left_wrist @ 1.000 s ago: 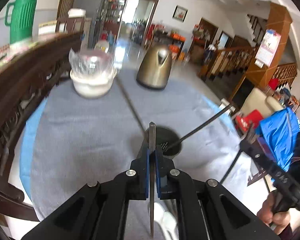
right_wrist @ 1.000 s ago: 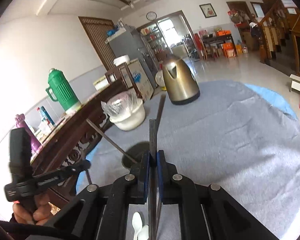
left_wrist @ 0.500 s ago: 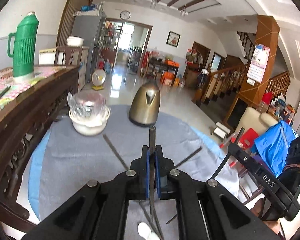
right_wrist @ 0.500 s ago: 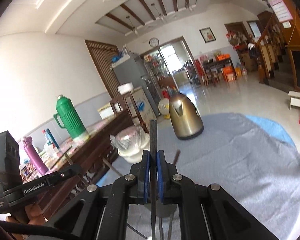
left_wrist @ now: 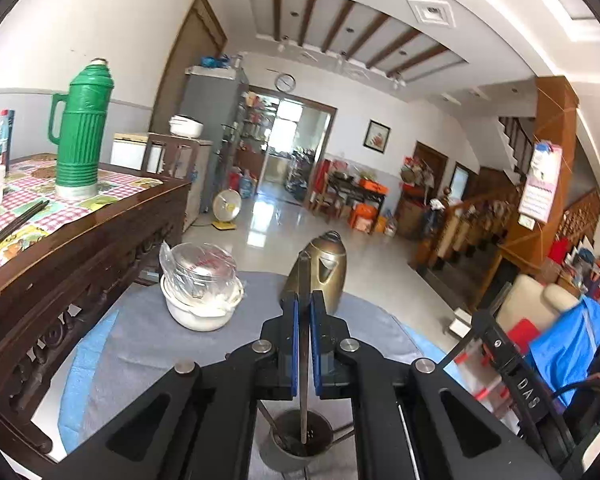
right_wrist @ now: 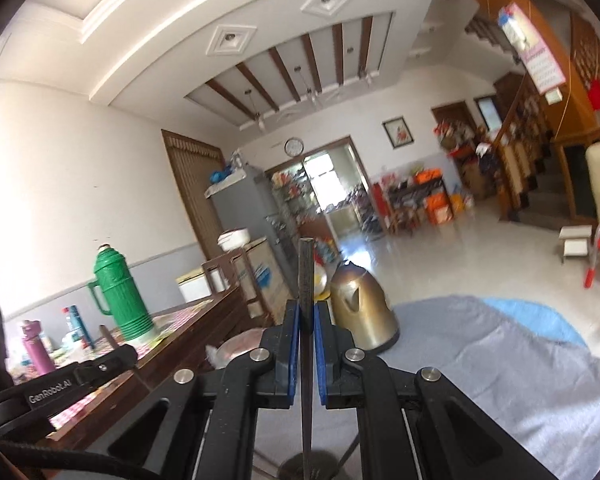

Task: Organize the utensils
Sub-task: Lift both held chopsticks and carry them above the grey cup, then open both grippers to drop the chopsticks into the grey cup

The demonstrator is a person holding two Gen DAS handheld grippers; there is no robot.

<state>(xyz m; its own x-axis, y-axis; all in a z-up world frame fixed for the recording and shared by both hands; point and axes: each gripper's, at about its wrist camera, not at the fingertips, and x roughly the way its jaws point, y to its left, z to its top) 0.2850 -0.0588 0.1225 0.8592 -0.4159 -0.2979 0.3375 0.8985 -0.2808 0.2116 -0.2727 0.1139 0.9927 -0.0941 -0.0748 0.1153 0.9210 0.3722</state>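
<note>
Tabletop below; chopstick (left_wrist: 303, 360) clamped between jaws.

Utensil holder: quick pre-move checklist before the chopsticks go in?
1. Left gripper jaws shut on its chopstick: ok.
2. Right gripper jaws shut on its chopstick: ok.
3. Left chopstick's lower tip over the utensil holder mouth: ok.
4. Right chopstick's lower tip over the holder's mouth: cannot tell, only the rim shows at the frame's bottom edge.
5. Room left in the holder: ok, though other sticks already lean in it.
6. Kettle and bowl clear of the holder: ok.
</note>
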